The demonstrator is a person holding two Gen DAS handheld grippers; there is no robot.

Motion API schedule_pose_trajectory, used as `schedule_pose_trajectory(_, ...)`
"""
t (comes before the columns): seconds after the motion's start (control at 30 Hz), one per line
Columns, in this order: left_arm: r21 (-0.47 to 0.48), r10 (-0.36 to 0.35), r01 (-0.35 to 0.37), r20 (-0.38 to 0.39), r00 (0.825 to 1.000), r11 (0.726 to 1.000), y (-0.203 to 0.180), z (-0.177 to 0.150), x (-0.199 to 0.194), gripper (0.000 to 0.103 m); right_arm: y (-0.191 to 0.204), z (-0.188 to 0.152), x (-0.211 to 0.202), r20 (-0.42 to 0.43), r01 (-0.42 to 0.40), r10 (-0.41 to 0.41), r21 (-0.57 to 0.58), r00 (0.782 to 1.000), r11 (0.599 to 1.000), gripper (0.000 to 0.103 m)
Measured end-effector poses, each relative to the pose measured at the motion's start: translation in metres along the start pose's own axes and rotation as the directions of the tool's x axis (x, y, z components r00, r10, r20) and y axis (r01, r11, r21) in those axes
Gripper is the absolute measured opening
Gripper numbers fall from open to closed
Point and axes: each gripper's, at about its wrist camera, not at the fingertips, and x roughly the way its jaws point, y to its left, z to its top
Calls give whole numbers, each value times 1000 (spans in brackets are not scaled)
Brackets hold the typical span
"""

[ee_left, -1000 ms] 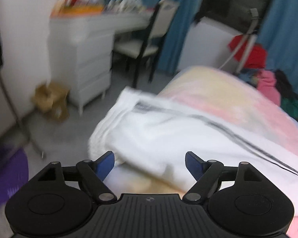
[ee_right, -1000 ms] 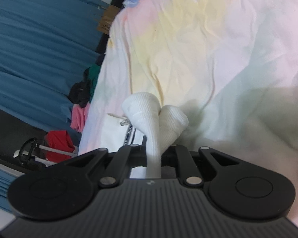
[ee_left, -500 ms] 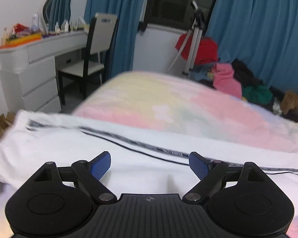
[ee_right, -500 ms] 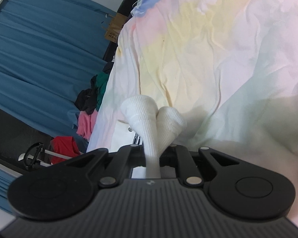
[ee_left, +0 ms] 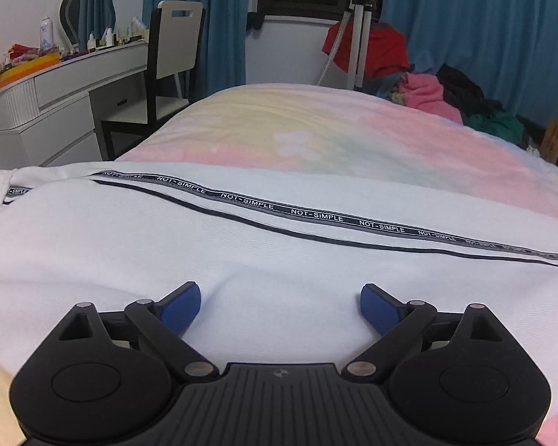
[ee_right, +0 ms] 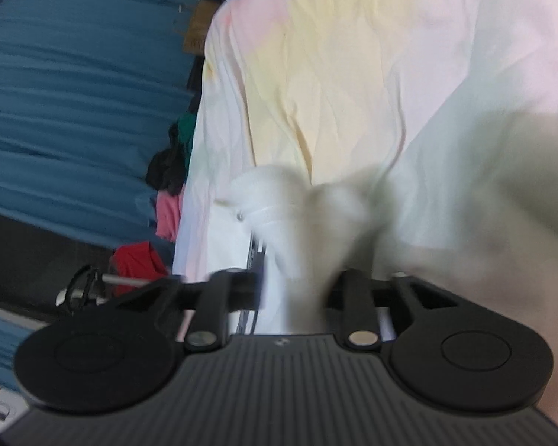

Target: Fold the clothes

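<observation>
Fabric on the white garment point(ee_left: 241, 267) spread over the bed point(ee_left: 316, 130) looks soft and floppy, so grab hems; left tool point(ee_left: 280, 306) opening wide and empty, right tool point(ee_right: 297, 290) opening around a bunched fold.

White garment point(ee_right: 301, 223) blurred in right view — grip unclear.

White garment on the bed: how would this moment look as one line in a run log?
task: fold clothes | left gripper: jaws opening, over white garment | right gripper: jaws opening, ribbed cuff between them | surface: pastel bedspread
</observation>
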Motion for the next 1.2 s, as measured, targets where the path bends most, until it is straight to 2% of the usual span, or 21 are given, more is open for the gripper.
schedule_pose_trajectory(0.03, -5, -1, 1, 1, 1000, 1000, 0, -1, -1, 94, -1, 0, 6, -25, -4, 4, -5, 1000, 1000, 49)
schedule_pose_trajectory(0.1, -5, 1, -1, -2, 1000, 1000, 0, 2, 0, 95, -1, -2, 16, -70, -13, 11, -19, 998, 1000, 49)
schedule_pose_trajectory(0.17, 0, 4, -4, -5, 1000, 1000, -1, 4, 2, 96, 4, -3, 20, -61, -23, 19, -70, 998, 997, 50)
schedule_pose_trajectory(0.27, 18, 9, -9, -5, 1000, 1000, -3, 4, 4, 97, 19, -5, 19, -35, -103, 99, -160, 995, 982, 51)
schedule_pose_trajectory(0.37, 35, 19, -18, -8, 1000, 999, -5, 4, 5, 98, 32, -9, 17, -18, -189, 190, -226, 982, 956, 51)
schedule_pose_trajectory(0.43, 44, 25, -25, -9, 1000, 999, -7, 4, 6, 99, 32, -11, 20, -11, -163, 165, -234, 986, 959, 51)
schedule_pose_trajectory(0.5, 51, 29, -29, -10, 1000, 998, -8, 3, 7, 100, 29, -12, 26, -2, -95, 97, -227, 995, 969, 50)
schedule_pose_trajectory(0.53, 53, 31, -30, -11, 999, 998, -8, 3, 7, 100, 27, -12, 28, -1, -59, 61, -237, 998, 970, 44)
schedule_pose_trajectory(0.57, 56, 30, -30, -12, 999, 998, -8, 3, 8, 101, 27, -13, 30, 4, -19, 21, -251, 1000, 968, 31)
schedule_pose_trajectory(0.63, 80, 37, -35, -17, 999, 996, -10, -1, 13, 102, 29, -15, 33, 39, 84, -76, -296, 996, 951, 17)
schedule_pose_trajectory(0.73, 134, 63, -60, -17, 998, 989, -16, -6, 20, 102, 37, -18, 34, 66, 137, -122, -305, 990, 943, 11)
schedule_pose_trajectory(0.8, 134, 65, -62, -21, 998, 989, -16, -5, 21, 102, 50, -24, 30, 103, 154, -125, -365, 987, 918, 11)
schedule_pose_trajectory(0.9, 122, 54, -50, -30, 998, 991, -13, -2, 21, 102, 73, -40, 21, 174, 185, -113, -484, 978, 855, 11)
schedule_pose_trajectory(1.03, 126, 53, -48, -36, 998, 991, -13, 0, 20, 102, 91, -46, 8, 236, 191, -70, -542, 969, 818, 11)
schedule_pose_trajectory(1.1, 123, 47, -41, -40, 998, 992, -12, 2, 19, 102, 101, -55, 1, 266, 199, -38, -613, 963, 765, 11)
schedule_pose_trajectory(1.2, 121, 29, -25, -35, 999, 992, -7, 6, 12, 101, 120, -72, -7, 301, 229, 11, -748, 954, 623, 11)
